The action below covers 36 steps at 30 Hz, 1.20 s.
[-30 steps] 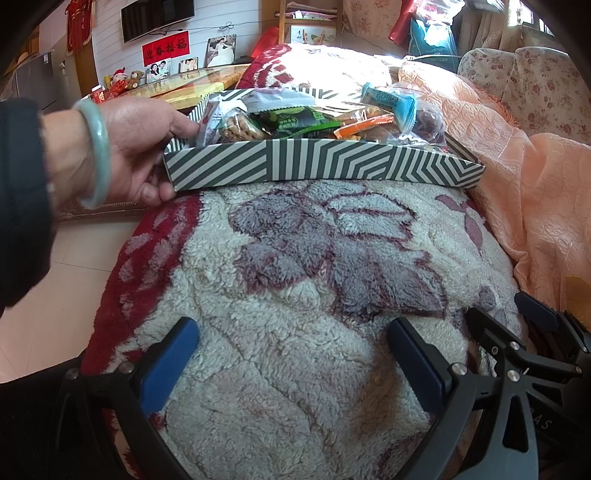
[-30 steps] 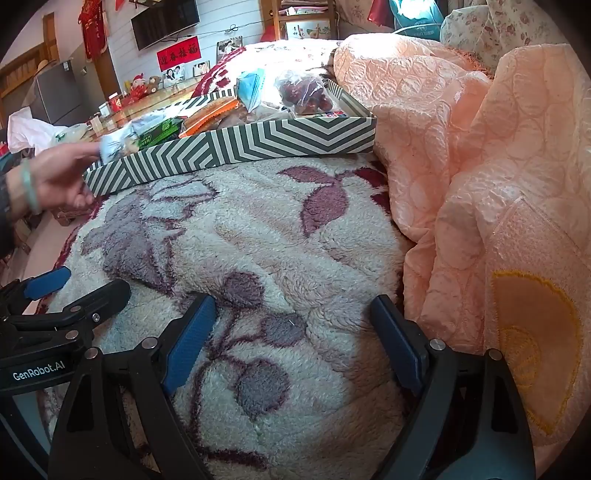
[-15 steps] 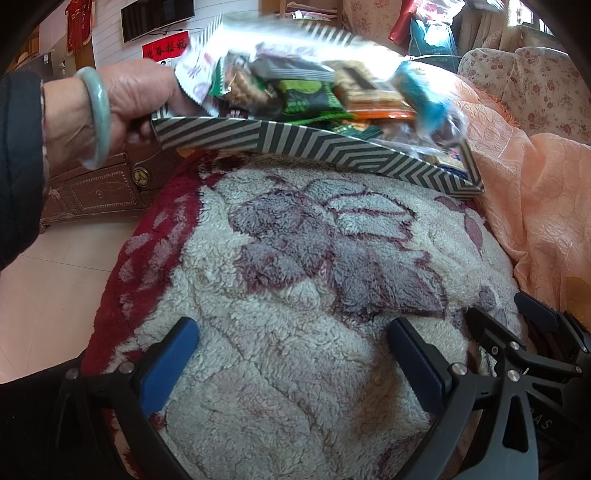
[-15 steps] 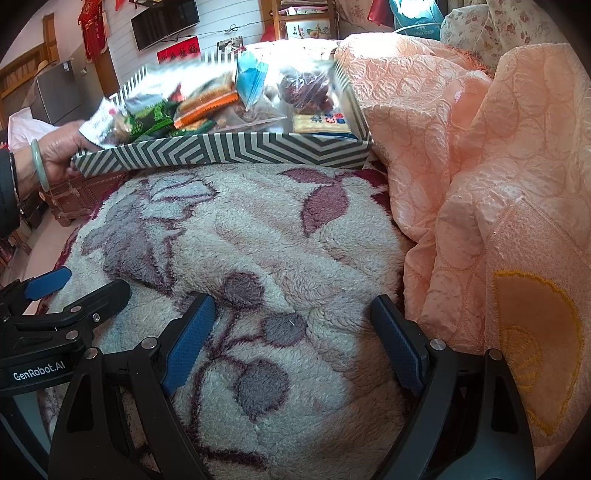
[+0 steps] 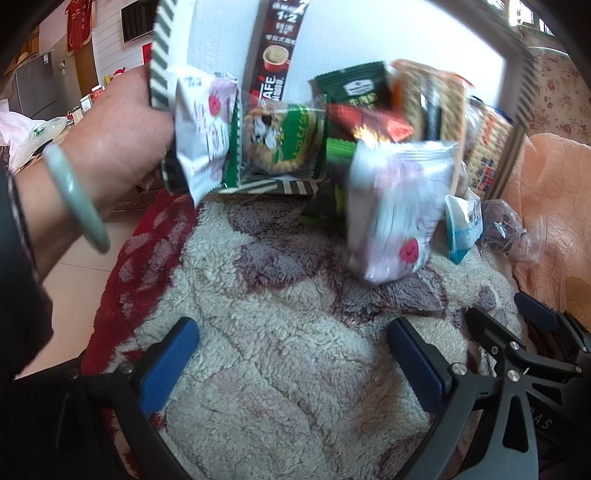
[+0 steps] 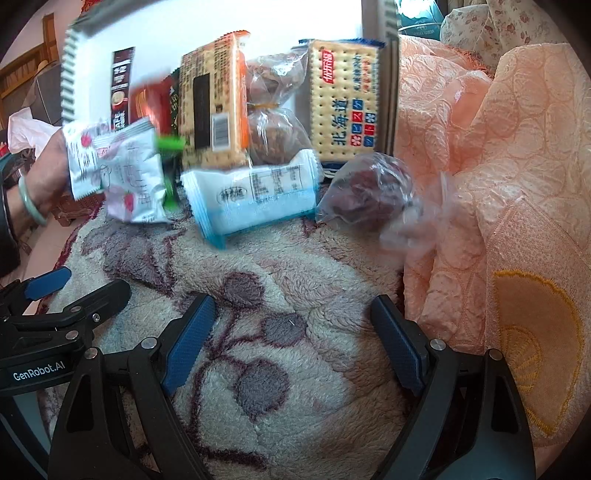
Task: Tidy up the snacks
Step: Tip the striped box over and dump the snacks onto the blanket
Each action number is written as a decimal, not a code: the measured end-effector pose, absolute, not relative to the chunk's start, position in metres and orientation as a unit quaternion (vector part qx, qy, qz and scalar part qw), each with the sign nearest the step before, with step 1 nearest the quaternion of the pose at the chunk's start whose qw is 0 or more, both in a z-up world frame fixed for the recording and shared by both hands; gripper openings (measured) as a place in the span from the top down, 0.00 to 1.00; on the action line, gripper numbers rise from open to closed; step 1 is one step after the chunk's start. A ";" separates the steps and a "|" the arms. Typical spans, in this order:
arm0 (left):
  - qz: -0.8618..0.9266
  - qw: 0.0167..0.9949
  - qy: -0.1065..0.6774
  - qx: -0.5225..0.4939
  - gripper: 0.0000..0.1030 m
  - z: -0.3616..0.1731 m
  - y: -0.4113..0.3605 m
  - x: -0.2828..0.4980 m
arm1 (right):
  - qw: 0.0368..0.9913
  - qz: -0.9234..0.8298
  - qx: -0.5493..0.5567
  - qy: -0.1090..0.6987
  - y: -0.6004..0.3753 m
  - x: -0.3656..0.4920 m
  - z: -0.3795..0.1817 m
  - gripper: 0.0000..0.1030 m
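A person's hand [image 5: 122,129] tips a striped box [image 5: 221,40] up on its edge, white inside [image 6: 258,22] facing me. Several snack packs slide out onto the fleece blanket [image 5: 280,332]: a white-pink pack [image 5: 395,218], a green biscuit pack [image 5: 280,140], a coffee stick [image 5: 275,51], a cracker pack [image 6: 343,107], a white-blue bar [image 6: 255,192] and a clear bag of dark fruit [image 6: 365,192]. My left gripper [image 5: 295,365] and right gripper [image 6: 291,339] rest low on the blanket, both open and empty, short of the falling packs.
A peach quilt [image 6: 498,177] is bunched along the right side. The blanket's red edge [image 5: 122,266] drops to a tiled floor [image 5: 74,269] at the left. Furniture and a wall screen [image 5: 136,18] stand far behind.
The hand has lifted the box from flat to nearly upright, and the snacks have spilled out onto the blanket. Both grippers stayed still.
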<state>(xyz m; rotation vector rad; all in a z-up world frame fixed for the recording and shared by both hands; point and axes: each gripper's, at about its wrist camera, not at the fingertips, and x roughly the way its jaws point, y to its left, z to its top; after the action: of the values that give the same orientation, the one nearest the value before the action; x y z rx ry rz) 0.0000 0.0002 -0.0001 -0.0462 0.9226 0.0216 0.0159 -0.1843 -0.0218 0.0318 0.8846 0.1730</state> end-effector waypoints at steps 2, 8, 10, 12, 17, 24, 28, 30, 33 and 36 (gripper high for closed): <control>0.010 0.895 0.445 -0.022 0.00 0.000 0.000 0.000 | 0.900 0.084 0.015 0.427 -0.185 0.016 -0.022 0.15; 0.010 0.895 0.445 -0.022 0.00 0.000 0.000 0.000 | 0.900 0.084 0.015 0.427 -0.185 0.016 -0.023 0.15; 0.010 0.895 0.445 -0.022 0.00 0.000 0.000 0.000 | 0.900 0.084 0.016 0.428 -0.186 0.016 -0.023 0.15; 0.010 0.895 0.445 -0.022 0.00 0.000 0.000 0.000 | 0.900 0.084 0.016 0.428 -0.186 0.016 -0.024 0.15; 0.010 0.895 0.445 -0.023 0.00 -0.002 0.003 0.002 | 0.900 0.084 0.014 0.428 -0.186 0.016 -0.024 0.15; 0.010 0.895 0.445 -0.023 0.00 -0.003 0.001 0.003 | 0.900 0.084 0.014 0.428 -0.182 0.015 -0.022 0.15; 0.010 0.895 0.445 -0.023 0.00 -0.003 0.001 0.003 | 0.900 0.084 0.014 0.428 -0.181 0.015 -0.022 0.15; 0.010 0.895 0.445 -0.023 0.00 -0.003 0.001 0.003 | 0.900 0.084 0.014 0.428 -0.182 0.015 -0.022 0.15; 0.010 0.895 0.445 -0.023 0.00 -0.003 0.001 0.003 | 0.900 0.084 0.014 0.428 -0.182 0.015 -0.022 0.15; 0.010 0.895 0.445 -0.023 0.00 -0.003 0.001 0.003 | 0.900 0.084 0.015 0.428 -0.182 0.015 -0.022 0.15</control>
<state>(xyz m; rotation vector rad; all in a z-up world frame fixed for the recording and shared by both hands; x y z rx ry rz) 0.0027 0.0011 -0.0032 -0.0480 0.9234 0.0211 0.0149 -0.1817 -0.0222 0.0301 0.8859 0.1734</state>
